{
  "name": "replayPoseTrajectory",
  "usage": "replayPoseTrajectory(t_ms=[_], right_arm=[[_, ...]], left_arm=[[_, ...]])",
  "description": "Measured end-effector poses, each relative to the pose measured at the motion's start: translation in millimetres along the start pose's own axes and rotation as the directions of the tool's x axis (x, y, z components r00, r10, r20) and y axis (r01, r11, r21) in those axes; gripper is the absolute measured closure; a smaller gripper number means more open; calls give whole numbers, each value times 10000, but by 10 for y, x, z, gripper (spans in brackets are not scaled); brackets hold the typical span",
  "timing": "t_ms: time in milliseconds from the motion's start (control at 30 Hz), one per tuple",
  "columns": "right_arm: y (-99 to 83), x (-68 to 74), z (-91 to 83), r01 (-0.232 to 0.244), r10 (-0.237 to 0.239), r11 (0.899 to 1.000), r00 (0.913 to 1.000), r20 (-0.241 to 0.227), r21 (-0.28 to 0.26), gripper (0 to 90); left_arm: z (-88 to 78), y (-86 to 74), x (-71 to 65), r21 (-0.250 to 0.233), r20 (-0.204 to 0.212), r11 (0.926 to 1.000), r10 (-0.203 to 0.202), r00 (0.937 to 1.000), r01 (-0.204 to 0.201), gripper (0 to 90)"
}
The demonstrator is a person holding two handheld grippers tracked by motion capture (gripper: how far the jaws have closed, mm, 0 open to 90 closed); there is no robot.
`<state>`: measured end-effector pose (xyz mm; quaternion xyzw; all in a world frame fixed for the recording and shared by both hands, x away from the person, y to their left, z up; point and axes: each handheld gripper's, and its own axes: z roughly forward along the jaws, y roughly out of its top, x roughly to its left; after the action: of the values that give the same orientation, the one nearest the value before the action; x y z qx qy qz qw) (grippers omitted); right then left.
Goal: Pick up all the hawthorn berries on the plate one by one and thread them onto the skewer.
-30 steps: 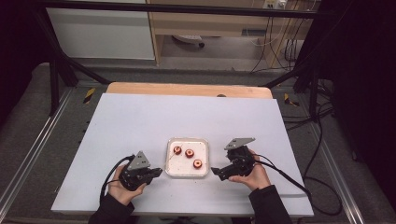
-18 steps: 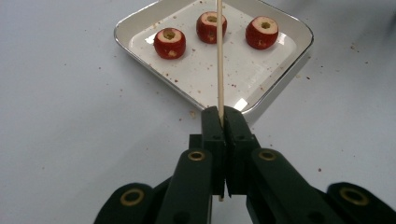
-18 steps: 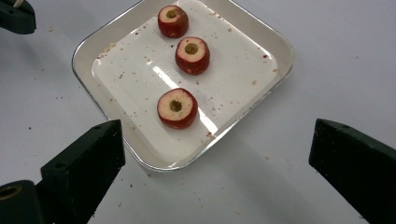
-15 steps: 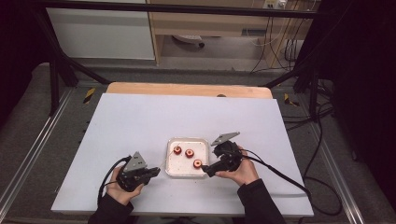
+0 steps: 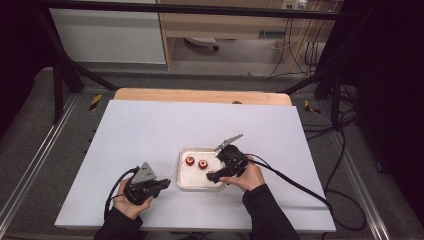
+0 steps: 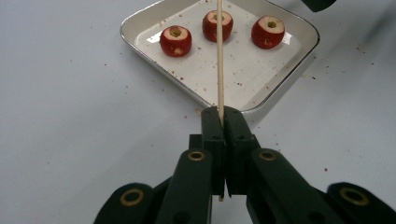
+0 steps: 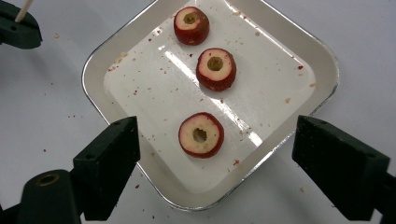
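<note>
A white square tray [image 5: 192,179] holds three red cored fruits. My left gripper [image 6: 223,114] is shut on a thin wooden skewer [image 6: 219,56] that points over the tray rim [image 6: 275,88] toward the fruits [image 6: 217,25]. It rests at the tray's front left [image 5: 162,184]. My right gripper [image 7: 217,133] hangs open over the tray's right side [image 5: 214,176]. Its jaws have just been closing and stand either side of the nearest fruit [image 7: 201,135], well apart from it. Two more fruits [image 7: 215,68] [image 7: 191,24] lie beyond.
Red crumbs are scattered over the tray floor and on the white tabletop [image 5: 150,130] around it. The table's wooden far edge [image 5: 200,95] runs along the back. A cable [image 5: 295,180] trails from the right gripper across the table's right side.
My right gripper has moved left from beside the tray to over its right part, covering one fruit in the high view. The left gripper with the skewer has stayed put.
</note>
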<state>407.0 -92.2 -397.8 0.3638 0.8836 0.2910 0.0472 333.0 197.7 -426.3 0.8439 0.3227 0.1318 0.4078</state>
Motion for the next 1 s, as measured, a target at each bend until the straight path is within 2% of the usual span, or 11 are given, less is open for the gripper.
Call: replayPoseTrajectory(t_ms=[133, 233, 467, 700, 1000], right_arm=[[50, 22, 66, -82, 87, 9995, 9998, -193, 293, 220], [94, 43, 116, 146, -140, 9969, 9999, -91, 774, 263], [152, 29, 221, -99, 124, 9904, 9998, -174, 1376, 389], [157, 7, 276, -427, 491, 9830, 9983, -315, 1787, 522], [167, -26, 316, -654, 752, 9771, 9963, -409, 2025, 586]], left_arm=[[8, -1, -4, 26, 15, 10000, -9, 10000, 9, 883], [12, -2, -1, 38, 20, 10000, -28, 10000, 28, 883], [5, -1, -4, 14, 5, 10000, -1, 10000, 1, 883], [14, -3, -2, 36, 3, 10000, 8, 10000, -8, 883], [16, -5, -1, 54, 28, 10000, 11, 10000, -11, 883]])
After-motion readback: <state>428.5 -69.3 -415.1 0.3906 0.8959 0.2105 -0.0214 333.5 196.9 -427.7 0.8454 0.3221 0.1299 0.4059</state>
